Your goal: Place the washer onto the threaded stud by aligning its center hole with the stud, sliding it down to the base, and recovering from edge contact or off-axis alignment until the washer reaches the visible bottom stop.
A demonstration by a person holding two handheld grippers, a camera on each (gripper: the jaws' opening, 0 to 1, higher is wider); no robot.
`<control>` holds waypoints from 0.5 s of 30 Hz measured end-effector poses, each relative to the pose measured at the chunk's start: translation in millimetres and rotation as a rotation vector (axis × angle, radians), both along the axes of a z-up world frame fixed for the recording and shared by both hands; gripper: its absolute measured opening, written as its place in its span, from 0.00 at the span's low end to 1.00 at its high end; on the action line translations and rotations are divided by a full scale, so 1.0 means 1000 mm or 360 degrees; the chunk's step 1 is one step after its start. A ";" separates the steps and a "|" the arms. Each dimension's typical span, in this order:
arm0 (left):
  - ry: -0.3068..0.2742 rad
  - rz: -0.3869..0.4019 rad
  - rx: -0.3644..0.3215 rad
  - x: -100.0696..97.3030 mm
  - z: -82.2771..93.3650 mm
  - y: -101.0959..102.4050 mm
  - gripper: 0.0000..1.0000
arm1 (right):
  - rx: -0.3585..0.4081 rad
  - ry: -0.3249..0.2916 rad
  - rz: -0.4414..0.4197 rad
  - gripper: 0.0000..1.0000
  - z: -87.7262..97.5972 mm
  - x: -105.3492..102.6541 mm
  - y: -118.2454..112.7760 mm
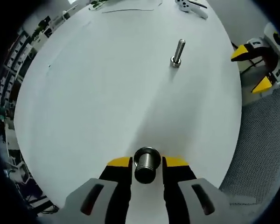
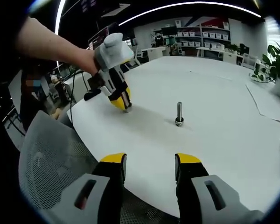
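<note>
The left gripper (image 1: 147, 169) has its yellow-tipped fingers (image 1: 120, 163) clenched on a metal washer (image 1: 146, 163), low over the white bench (image 1: 84, 107). Farther out on the bench the stud (image 1: 177, 52) stands upright and bare, well apart from the washer. The right gripper (image 2: 150, 164) has its fingers spread with nothing between them, at the bench edge above a mesh chair (image 2: 46, 154).

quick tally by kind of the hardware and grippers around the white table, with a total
Upright threaded stud: 1
Metal cylindrical part held in the left gripper: 1
Grippers: 2, left gripper and right gripper
Total: 4
</note>
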State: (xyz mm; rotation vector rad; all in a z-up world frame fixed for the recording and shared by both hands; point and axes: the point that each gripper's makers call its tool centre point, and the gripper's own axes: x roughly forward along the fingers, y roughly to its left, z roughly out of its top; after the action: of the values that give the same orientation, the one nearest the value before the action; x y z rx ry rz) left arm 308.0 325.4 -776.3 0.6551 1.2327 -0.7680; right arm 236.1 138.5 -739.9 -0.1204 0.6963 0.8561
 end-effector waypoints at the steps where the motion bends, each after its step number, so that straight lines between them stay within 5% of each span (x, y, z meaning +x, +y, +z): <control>1: -0.0030 0.0022 -0.0021 0.001 0.003 0.000 0.29 | -0.0002 0.0004 0.0002 0.44 0.000 -0.001 0.000; 15: -0.0378 0.0318 -0.0305 -0.010 0.033 0.013 0.38 | -0.0027 0.0019 0.0032 0.44 -0.004 -0.004 0.001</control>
State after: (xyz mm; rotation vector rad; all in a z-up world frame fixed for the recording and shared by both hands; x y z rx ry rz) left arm 297.7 338.4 -743.1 0.4440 0.9766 -0.6132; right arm 232.3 139.9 -743.5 -0.1377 0.7149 0.8707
